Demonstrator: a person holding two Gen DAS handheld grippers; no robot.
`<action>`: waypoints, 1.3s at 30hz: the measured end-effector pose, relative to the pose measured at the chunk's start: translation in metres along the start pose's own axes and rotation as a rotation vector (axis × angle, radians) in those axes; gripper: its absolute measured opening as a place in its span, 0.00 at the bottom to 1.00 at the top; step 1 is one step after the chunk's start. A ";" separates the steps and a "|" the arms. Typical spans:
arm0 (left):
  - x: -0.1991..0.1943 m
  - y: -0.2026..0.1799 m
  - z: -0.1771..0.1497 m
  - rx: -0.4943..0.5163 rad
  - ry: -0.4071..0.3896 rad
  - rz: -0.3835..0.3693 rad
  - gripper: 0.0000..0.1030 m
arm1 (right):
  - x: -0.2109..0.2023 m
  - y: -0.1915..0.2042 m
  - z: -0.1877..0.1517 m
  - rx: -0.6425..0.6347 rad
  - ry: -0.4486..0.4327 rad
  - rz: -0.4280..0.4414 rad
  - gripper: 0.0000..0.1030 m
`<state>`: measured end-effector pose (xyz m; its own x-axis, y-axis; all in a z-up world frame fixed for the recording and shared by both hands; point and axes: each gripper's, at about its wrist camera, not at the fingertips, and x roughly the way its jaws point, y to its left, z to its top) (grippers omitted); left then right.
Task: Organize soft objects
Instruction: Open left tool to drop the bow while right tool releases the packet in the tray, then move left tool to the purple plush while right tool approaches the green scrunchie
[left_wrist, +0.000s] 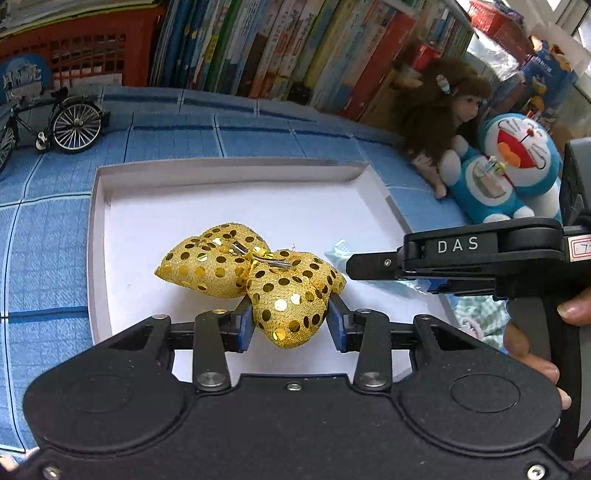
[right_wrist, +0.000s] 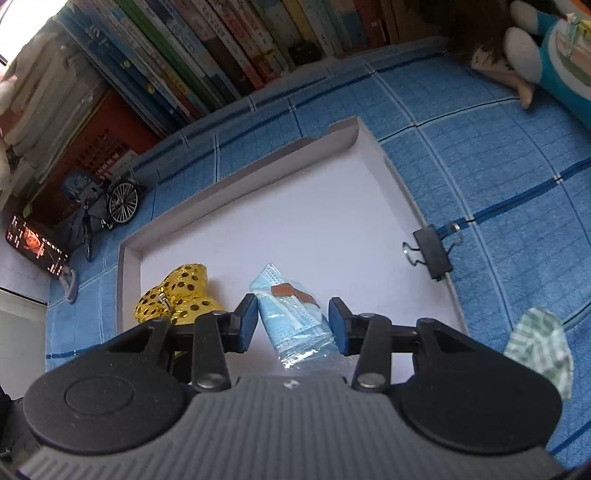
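A gold sequined bow (left_wrist: 258, 273) rests on the floor of the white shallow tray (left_wrist: 221, 192). My left gripper (left_wrist: 291, 314) is shut on the bow's near lobe, with both blue pads against its sides. A light-blue face mask in a clear packet (right_wrist: 291, 317) lies flat in the tray (right_wrist: 314, 221) to the right of the bow (right_wrist: 177, 291). My right gripper (right_wrist: 293, 317) straddles the packet, open, with the pads at its edges. In the left wrist view the right gripper (left_wrist: 349, 264) comes in from the right, with the mask packet (left_wrist: 340, 251) at its tip.
A brown-haired doll (left_wrist: 443, 110) and a blue cat plush (left_wrist: 517, 162) lean by the book row (left_wrist: 295, 48). A green checked cloth (right_wrist: 539, 347) lies right of the tray. A binder clip (right_wrist: 432, 254) grips the tray rim. A model bicycle (left_wrist: 62, 125) and a phone (right_wrist: 37, 243) stand left.
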<state>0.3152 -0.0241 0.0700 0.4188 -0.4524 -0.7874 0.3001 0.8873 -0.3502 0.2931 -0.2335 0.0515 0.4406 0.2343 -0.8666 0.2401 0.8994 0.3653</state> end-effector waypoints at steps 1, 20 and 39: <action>0.001 0.000 0.000 -0.002 0.003 0.003 0.37 | 0.002 0.001 0.000 -0.003 0.000 -0.006 0.49; -0.012 0.004 0.003 -0.077 -0.026 -0.028 0.68 | -0.009 -0.002 -0.002 -0.021 -0.041 0.045 0.71; -0.084 -0.018 -0.036 0.009 -0.168 -0.043 0.79 | -0.075 -0.004 -0.040 -0.172 -0.208 0.096 0.79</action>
<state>0.2440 0.0014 0.1237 0.5424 -0.4990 -0.6759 0.3277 0.8664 -0.3767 0.2245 -0.2403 0.1013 0.6262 0.2569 -0.7362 0.0462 0.9303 0.3639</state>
